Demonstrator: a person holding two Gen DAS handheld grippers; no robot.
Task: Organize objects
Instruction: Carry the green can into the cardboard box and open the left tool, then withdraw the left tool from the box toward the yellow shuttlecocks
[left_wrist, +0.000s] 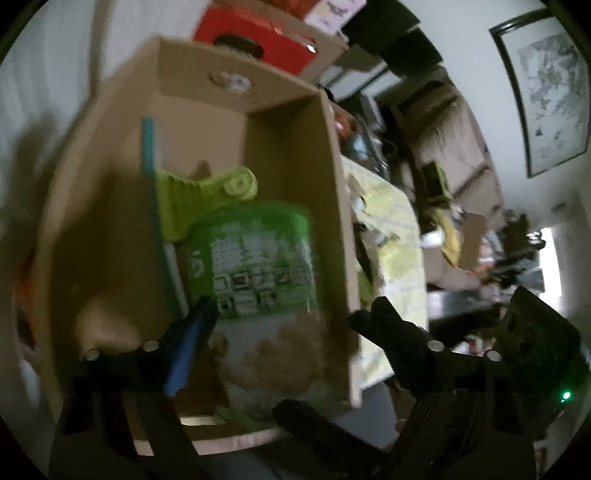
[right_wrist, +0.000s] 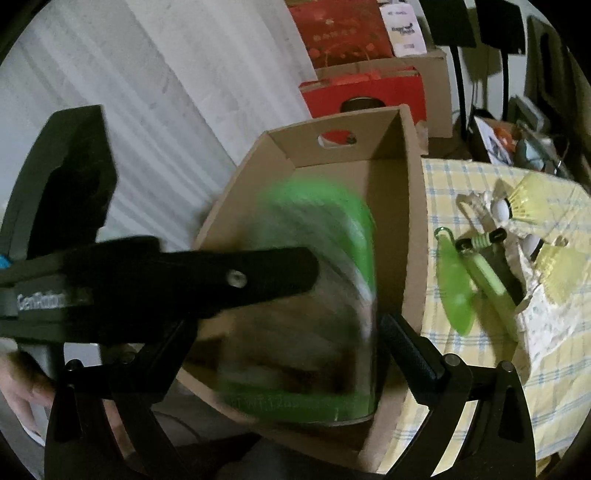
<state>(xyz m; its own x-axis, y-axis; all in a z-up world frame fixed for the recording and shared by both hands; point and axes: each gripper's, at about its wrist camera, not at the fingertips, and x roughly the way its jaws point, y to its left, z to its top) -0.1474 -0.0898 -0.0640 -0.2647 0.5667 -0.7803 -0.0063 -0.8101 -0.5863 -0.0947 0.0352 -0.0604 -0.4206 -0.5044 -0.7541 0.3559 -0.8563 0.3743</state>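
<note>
A green-labelled snack bag (left_wrist: 258, 280) lies in an open cardboard box (left_wrist: 110, 206), over a lime-green clip (left_wrist: 207, 195) and a teal-and-white stick (left_wrist: 149, 158). My left gripper (left_wrist: 284, 314) is open, its fingers standing on either side of the bag over the box. In the right wrist view the same bag (right_wrist: 314, 306) shows blurred inside the box (right_wrist: 410, 206), between the spread fingers of my open right gripper (right_wrist: 295, 354). The left gripper's finger (right_wrist: 236, 280) crosses in front of it.
A yellow checked tablecloth (right_wrist: 480, 369) lies right of the box with a green clip (right_wrist: 456, 291), a pale green pen (right_wrist: 491, 280) and yellow shuttlecocks (right_wrist: 524, 201). Red boxes (right_wrist: 369, 92) stand behind against a white wall. Clutter fills the room further right.
</note>
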